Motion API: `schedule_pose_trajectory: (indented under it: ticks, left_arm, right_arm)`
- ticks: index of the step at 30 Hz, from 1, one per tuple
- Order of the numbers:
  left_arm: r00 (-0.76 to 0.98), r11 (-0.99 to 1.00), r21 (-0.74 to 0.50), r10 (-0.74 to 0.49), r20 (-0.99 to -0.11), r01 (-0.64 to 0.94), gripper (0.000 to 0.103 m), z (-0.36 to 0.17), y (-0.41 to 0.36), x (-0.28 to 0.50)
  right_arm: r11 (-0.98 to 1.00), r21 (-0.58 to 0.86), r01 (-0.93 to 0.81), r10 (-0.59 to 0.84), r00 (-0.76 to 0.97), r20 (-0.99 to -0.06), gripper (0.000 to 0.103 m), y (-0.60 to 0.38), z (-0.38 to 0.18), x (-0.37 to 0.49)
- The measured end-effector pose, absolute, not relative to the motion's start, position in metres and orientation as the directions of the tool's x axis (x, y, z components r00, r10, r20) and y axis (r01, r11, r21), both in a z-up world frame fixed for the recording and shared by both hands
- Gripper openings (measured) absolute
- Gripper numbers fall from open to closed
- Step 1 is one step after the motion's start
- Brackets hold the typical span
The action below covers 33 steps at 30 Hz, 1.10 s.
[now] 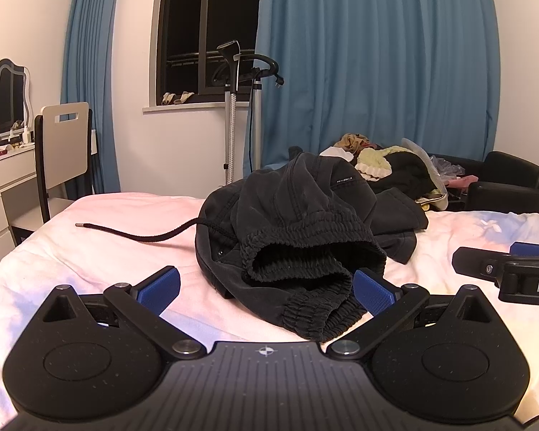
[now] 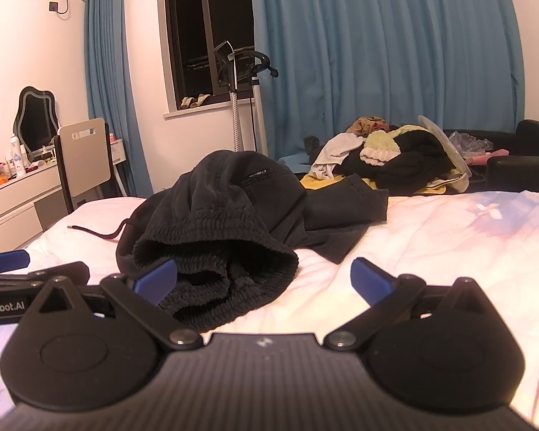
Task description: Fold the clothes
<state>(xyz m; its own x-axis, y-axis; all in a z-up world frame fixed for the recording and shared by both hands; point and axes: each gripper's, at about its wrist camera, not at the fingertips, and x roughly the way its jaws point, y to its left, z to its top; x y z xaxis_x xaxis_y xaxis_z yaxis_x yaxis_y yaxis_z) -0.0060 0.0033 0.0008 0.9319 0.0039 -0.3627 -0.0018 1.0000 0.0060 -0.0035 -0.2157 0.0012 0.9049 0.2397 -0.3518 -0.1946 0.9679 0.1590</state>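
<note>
Left wrist view: crumpled black drawstring trousers [image 1: 298, 230] mid-frame on bed [image 1: 90, 237], prob. sweatpants; left gripper [image 1: 267, 289] & right gripper [image 2: 264, 280] both spread wide, nothing held.

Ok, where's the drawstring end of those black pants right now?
In the left wrist view, the drawstring trails left from the black pants across the pink bedsheet, its metal tip toward the chair side.

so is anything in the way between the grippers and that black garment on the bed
Nothing visible. Both the left gripper and right gripper are open right at the black garment, whose elastic waistband faces them. Only its drawstring trails off to the left.
</note>
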Motion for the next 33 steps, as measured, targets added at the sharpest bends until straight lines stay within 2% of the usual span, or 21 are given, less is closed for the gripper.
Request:
schedule_pose_trajectory:
  ticks: [33]
  left_arm:
    - [0.927, 1.0, 0.007, -0.011, -0.376, 0.014, 0.103, -0.0042, 0.0005, -0.0013]
  right_arm:
    - [0.968, 0.166, -0.187, 0.235, 0.907, -0.35, 0.103, -0.2209, 0.0061, -0.0044]
